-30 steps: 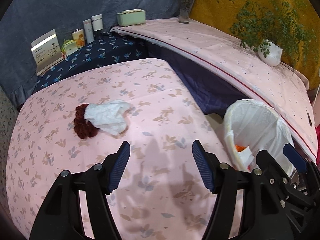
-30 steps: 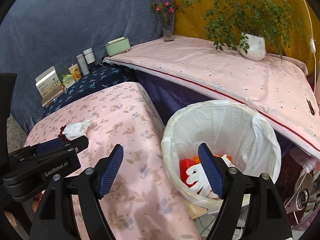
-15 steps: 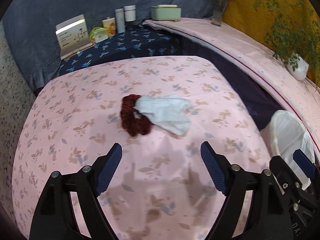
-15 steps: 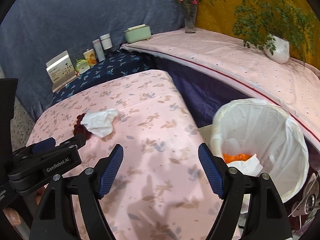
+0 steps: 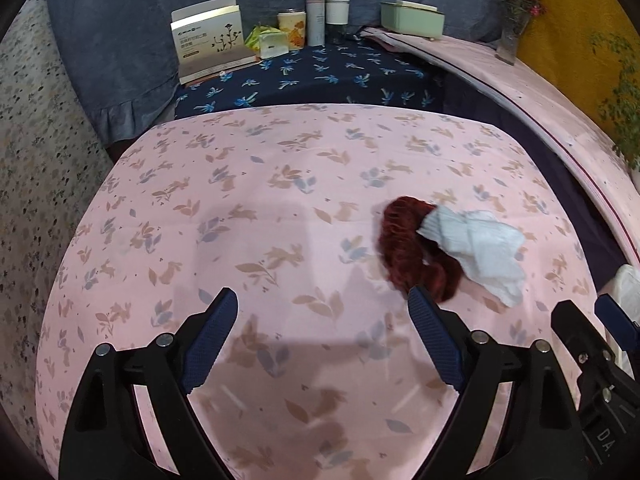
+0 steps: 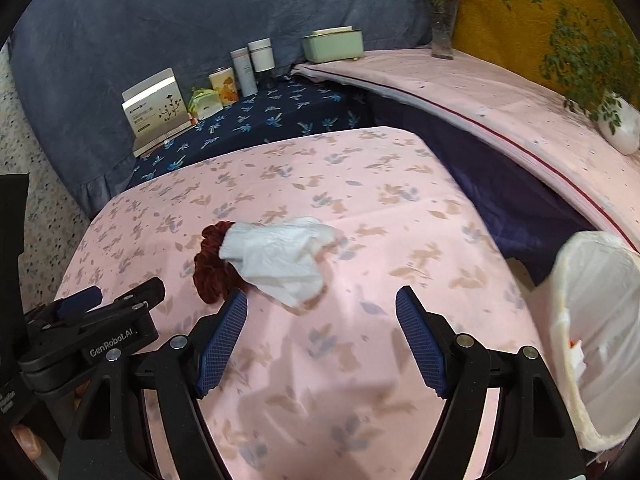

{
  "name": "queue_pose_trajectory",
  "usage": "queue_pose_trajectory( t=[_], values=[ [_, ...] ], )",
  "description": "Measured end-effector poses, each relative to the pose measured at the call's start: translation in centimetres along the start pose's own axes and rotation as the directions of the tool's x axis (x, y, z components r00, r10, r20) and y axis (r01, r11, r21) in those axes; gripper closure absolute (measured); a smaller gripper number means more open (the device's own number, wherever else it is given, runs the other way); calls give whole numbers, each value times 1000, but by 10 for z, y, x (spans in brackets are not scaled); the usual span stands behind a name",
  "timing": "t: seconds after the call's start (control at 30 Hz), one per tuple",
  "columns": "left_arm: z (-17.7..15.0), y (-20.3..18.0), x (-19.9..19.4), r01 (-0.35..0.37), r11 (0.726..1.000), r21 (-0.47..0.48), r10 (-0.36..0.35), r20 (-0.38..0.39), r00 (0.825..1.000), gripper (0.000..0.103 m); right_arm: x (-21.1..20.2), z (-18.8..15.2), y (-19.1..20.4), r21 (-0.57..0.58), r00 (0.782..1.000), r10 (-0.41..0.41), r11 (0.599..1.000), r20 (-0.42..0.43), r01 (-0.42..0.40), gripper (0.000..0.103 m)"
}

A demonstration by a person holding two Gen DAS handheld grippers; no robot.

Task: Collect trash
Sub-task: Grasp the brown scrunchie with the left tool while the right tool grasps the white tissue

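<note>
A crumpled white tissue point(image 5: 480, 254) lies on the pink floral tablecloth point(image 5: 260, 208), partly over a dark red scrunchie point(image 5: 408, 252). Both also show in the right wrist view, the tissue point(image 6: 280, 260) and the scrunchie point(image 6: 208, 272). My left gripper point(image 5: 324, 336) is open and empty, low over the cloth, with the scrunchie just past its right fingertip. My right gripper point(image 6: 320, 336) is open and empty, just short of the tissue. A white-lined trash bin point(image 6: 596, 344) stands off the table's right edge, with some trash inside.
At the back, on a dark blue floral cloth point(image 5: 320, 76), stand a white box point(image 5: 208, 40), a tin point(image 5: 292, 32), two tubes point(image 5: 328, 16) and a green box point(image 5: 412, 20). A long pink shelf point(image 6: 500, 108) on the right holds a flower vase point(image 6: 442, 28) and a potted plant point(image 6: 620, 128).
Both grippers have swung left, away from the bin and toward the tissue and scrunchie. The bin has slid to the right edge of both views. Both stay open.
</note>
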State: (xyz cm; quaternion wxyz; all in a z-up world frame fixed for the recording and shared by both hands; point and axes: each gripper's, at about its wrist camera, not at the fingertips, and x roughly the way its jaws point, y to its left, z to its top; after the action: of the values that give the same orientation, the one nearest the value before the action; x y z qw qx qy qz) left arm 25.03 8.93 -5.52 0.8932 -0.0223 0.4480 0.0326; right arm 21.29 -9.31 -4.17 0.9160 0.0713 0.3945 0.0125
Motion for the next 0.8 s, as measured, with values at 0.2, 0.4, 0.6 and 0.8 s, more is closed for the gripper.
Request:
queue_pose_trajectory(
  t=[0.2, 0.4, 0.6, 0.8],
  values=[
    [13, 12, 17, 12, 999, -44, -13, -15, 1000, 20, 35, 13, 15, -13, 999, 23, 1000, -34, -24, 37],
    [25, 7, 25, 33, 999, -22, -33, -8, 999, 20, 62, 16, 13, 11, 997, 36, 999, -72, -36, 52],
    [30, -9, 32, 79, 997, 9, -79, -11, 997, 20, 71, 10, 6, 10, 995, 29, 1000, -92, -28, 88],
    [29, -30, 43, 99, 994, 36, -98, -29, 995, 20, 56, 8, -14, 28, 998, -17, 999, -60, 18, 94]
  ],
)
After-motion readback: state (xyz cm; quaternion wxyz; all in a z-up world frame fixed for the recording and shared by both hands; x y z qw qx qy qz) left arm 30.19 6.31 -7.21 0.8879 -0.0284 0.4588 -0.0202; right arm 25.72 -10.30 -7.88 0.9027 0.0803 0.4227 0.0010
